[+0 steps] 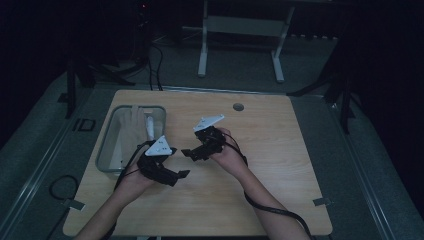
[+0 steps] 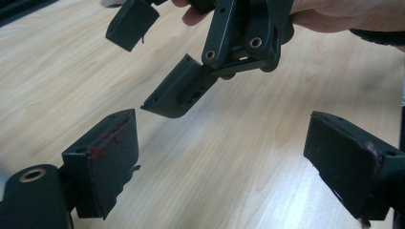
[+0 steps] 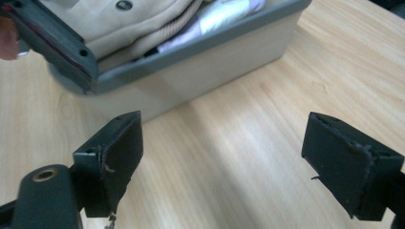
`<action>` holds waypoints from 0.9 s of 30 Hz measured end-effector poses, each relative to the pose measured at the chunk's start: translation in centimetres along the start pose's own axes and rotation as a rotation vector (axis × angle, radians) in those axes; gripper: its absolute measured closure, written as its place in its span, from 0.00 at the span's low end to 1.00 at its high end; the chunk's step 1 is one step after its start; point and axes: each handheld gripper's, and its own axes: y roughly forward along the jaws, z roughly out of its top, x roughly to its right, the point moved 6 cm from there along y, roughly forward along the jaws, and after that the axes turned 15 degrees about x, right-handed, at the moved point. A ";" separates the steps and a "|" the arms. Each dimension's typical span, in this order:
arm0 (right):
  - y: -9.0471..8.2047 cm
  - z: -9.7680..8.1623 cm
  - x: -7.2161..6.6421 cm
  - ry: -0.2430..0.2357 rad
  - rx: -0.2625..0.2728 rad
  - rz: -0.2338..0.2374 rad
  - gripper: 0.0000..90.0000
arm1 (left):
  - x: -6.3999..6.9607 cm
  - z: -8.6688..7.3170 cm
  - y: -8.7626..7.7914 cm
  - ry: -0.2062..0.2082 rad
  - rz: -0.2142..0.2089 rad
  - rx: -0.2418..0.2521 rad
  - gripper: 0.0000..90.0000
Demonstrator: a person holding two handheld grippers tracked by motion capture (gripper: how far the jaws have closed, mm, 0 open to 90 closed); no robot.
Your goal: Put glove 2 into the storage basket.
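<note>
Hovering wide-jawed and empty at frame centre, left gripper [image 1: 181,173] and right gripper [image 1: 186,152] should approach the bin [image 1: 107,145] at centre left squarely, descending onto the folded cloth [image 1: 131,127].

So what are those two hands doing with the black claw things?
A person holds a gripper in each hand over a wooden table. The left gripper and the right gripper are both open with nothing between their jaws, and they point toward each other above bare wood. Beside the left hand sits a grey bin with beige cloth and something white in it. Nothing has been picked up yet.
</note>
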 end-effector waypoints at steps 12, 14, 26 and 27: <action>-3.1 -4.2 0.1 -0.026 0.007 0.022 0.15 | 2.4 -1.5 2.9 -0.011 -0.117 0.024 0.13; -3.5 -4.9 0.0 -0.030 0.007 0.026 0.15 | 2.8 -1.8 3.3 -0.008 -0.134 0.027 0.13; -4.8 -9.1 0.0 -0.017 -0.028 0.021 0.15 | 5.0 -4.8 6.2 -0.004 -0.246 0.002 0.13; -4.9 -9.5 0.0 -0.019 -0.030 0.021 0.15 | 5.1 -5.0 6.3 -0.006 -0.251 0.003 0.13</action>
